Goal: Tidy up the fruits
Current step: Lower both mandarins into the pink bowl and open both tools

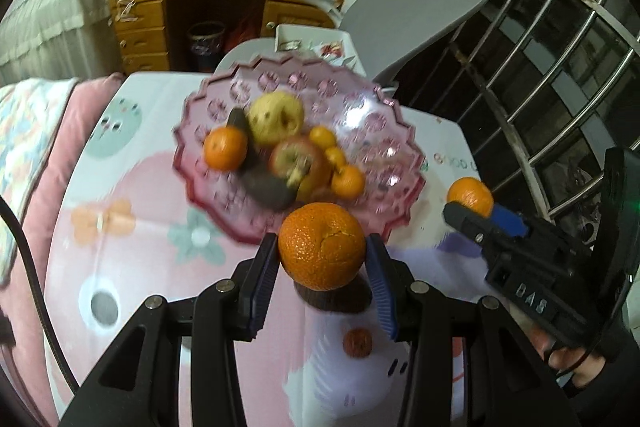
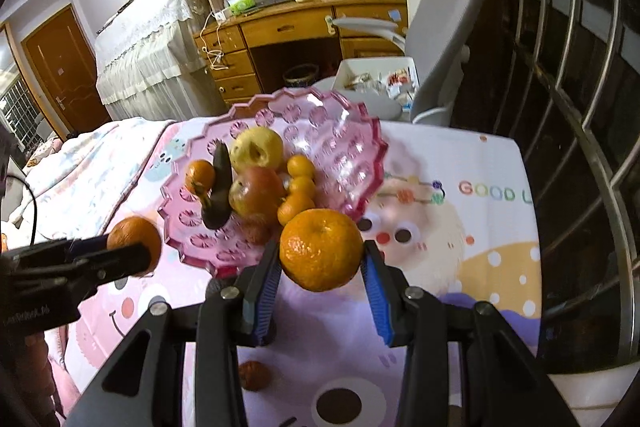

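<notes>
Ahead of my left gripper [image 1: 322, 259] sits the pink bowl [image 1: 376, 131], heaped with fruit. It pinches a cracked-peel orange [image 1: 322, 245]; my right gripper [image 2: 320, 263] pinches a smooth mandarin [image 2: 320, 249].

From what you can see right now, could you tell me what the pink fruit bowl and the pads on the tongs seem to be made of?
The pink bowl looks like translucent moulded plastic or glass: glossy, see-through, with pressed flower patterns and a scalloped rim. The pads look like blue ribbed rubber or soft plastic, matte, though that is uncertain.
</notes>
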Action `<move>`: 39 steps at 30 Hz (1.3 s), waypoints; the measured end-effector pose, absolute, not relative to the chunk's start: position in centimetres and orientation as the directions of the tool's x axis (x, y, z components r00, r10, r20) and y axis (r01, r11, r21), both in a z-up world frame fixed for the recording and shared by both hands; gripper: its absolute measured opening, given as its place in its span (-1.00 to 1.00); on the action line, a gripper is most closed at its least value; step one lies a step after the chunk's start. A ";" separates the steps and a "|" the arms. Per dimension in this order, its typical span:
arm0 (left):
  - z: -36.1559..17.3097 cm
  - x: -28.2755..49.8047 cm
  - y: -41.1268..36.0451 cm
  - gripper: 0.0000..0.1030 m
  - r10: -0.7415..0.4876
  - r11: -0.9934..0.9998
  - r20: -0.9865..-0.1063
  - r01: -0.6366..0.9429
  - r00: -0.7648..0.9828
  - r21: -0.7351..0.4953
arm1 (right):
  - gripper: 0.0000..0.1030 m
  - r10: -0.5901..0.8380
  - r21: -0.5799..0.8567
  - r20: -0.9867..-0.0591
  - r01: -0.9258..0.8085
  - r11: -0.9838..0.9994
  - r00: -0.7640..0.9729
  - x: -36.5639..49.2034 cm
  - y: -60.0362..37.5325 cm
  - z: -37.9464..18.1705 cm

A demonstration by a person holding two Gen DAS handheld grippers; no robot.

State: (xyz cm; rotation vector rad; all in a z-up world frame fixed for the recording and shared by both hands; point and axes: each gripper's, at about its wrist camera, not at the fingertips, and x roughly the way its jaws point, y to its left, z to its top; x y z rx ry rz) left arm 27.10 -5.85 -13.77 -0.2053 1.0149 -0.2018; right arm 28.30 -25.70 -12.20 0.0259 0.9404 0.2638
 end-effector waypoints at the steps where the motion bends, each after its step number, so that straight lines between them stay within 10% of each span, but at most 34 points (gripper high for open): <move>1: -13.7 27.5 -5.9 -0.18 -0.265 0.962 -0.814 0.080 0.516 -0.262 | -0.21 0.237 0.136 -0.789 -0.216 0.967 0.567 28.4 -25.5 -12.1; 39: -10.5 24.5 -5.2 0.10 -0.313 0.947 -0.792 0.107 0.523 -0.303 | 0.10 0.231 0.154 -0.768 -0.178 0.972 0.597 25.1 -26.1 -8.8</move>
